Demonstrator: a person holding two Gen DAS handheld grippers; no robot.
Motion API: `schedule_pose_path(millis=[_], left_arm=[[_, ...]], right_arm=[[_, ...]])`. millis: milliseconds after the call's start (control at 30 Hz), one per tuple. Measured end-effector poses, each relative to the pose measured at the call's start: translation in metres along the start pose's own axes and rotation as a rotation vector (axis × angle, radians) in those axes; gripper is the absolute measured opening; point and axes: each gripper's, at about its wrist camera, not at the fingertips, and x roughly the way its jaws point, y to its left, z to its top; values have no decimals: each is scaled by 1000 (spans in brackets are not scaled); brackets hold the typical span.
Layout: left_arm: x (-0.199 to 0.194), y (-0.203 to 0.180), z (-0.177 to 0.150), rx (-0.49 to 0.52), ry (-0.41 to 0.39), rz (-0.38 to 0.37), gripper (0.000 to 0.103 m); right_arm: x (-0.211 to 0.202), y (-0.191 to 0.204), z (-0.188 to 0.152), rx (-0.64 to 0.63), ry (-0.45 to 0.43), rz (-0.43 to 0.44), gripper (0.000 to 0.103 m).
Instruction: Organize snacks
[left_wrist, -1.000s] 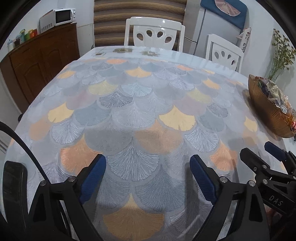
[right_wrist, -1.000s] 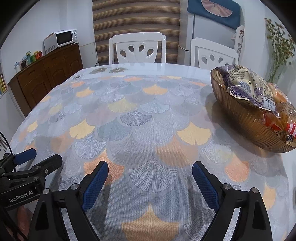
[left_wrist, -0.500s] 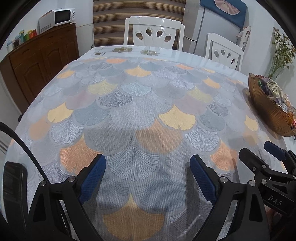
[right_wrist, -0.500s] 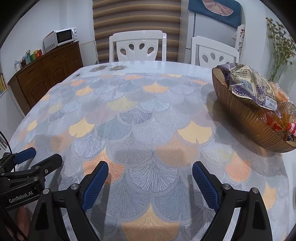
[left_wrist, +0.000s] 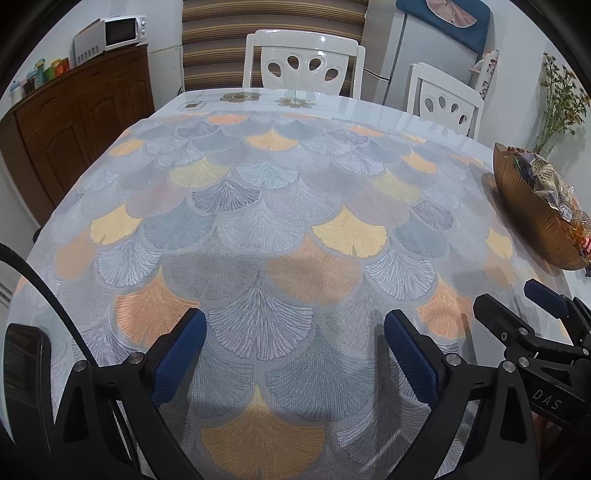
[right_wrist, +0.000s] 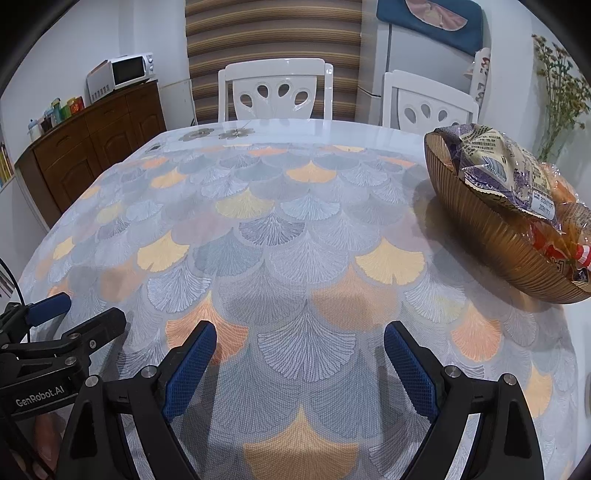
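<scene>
A ribbed amber bowl (right_wrist: 495, 243) stands at the table's right side, also visible in the left wrist view (left_wrist: 528, 218). Snack packets fill it: a purple-and-cream bag (right_wrist: 498, 162) lies on top of an orange clear-wrapped packet (right_wrist: 554, 225). My left gripper (left_wrist: 295, 325) hovers over the fan-patterned tablecloth (left_wrist: 280, 206) near the front edge, its jaws opening with nothing between them. Just to its right, my right gripper (right_wrist: 300, 332) is open and holds nothing, left of and nearer than the bowl. Each gripper shows at the edge of the other's view.
Two white chairs (right_wrist: 275, 92) (right_wrist: 428, 103) stand at the table's far side. A brown sideboard (right_wrist: 92, 147) with a microwave (right_wrist: 125, 72) and jars lines the left wall. A fridge (right_wrist: 424, 55) and dried flowers (right_wrist: 561, 96) are at the back right.
The left gripper's jaws stand slightly wider than a second ago. Both hands and the bowl stay where they were.
</scene>
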Motion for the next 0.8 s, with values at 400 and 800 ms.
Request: schedule_pose_path(millis=[400,800], left_arm=[[0,-1,-1,-2,0,0,99],[0,-2,-1,-2,0,-1,99]], right_arm=[[1,1,0,-1,4,1,91],[1,0,0,-3,4,2,91]])
